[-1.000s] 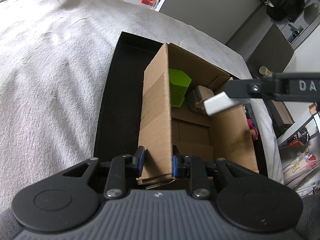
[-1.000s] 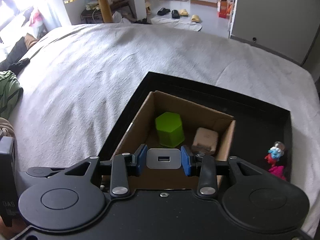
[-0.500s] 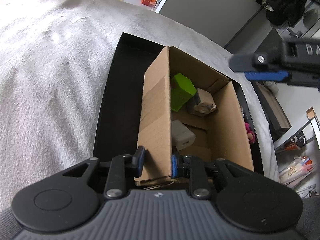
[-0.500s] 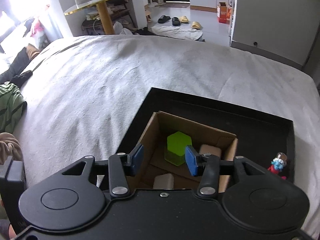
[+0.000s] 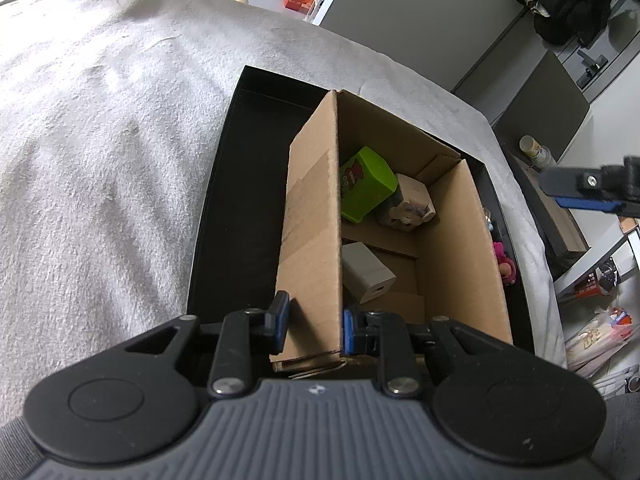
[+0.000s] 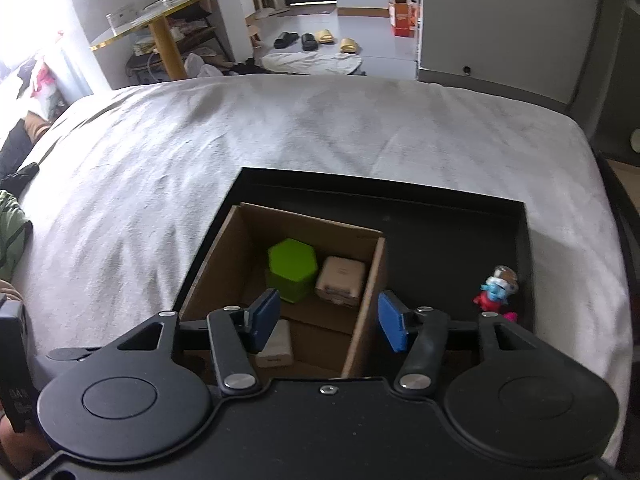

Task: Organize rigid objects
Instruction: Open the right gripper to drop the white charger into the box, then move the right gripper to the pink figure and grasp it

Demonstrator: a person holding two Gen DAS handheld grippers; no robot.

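A cardboard box (image 5: pixel 312 208) (image 6: pixel 368 292) stands in a black tray (image 5: pixel 240 200) (image 6: pixel 448 240) on the bed. Inside lie a green hexagonal block (image 5: pixel 366 186) (image 6: pixel 292 268), a beige cube (image 5: pixel 412 204) (image 6: pixel 340 286) and a white charger (image 5: pixel 368 272) (image 6: pixel 276 346). My left gripper (image 5: pixel 314 322) is shut on the box's near left wall. My right gripper (image 6: pixel 326 320) hovers above the box's right wall, its jaws opening with nothing between them; one of its fingers (image 5: pixel 588 188) shows at the right of the left wrist view. A small toy figure (image 6: pixel 496 290) (image 5: pixel 504 260) stands in the tray right of the box.
White bedding (image 6: pixel 280 136) surrounds the tray. Beyond the bed are a grey cabinet (image 6: pixel 500 20), slippers (image 6: pixel 316 38) on the floor and a yellow-legged table (image 6: pixel 160 28). Green cloth (image 6: pixel 10 236) lies at the left edge.
The right gripper let go of the white charger, which now lies in the box. Its jaws spread wider and it drew back and to the right. The left gripper kept its hold.
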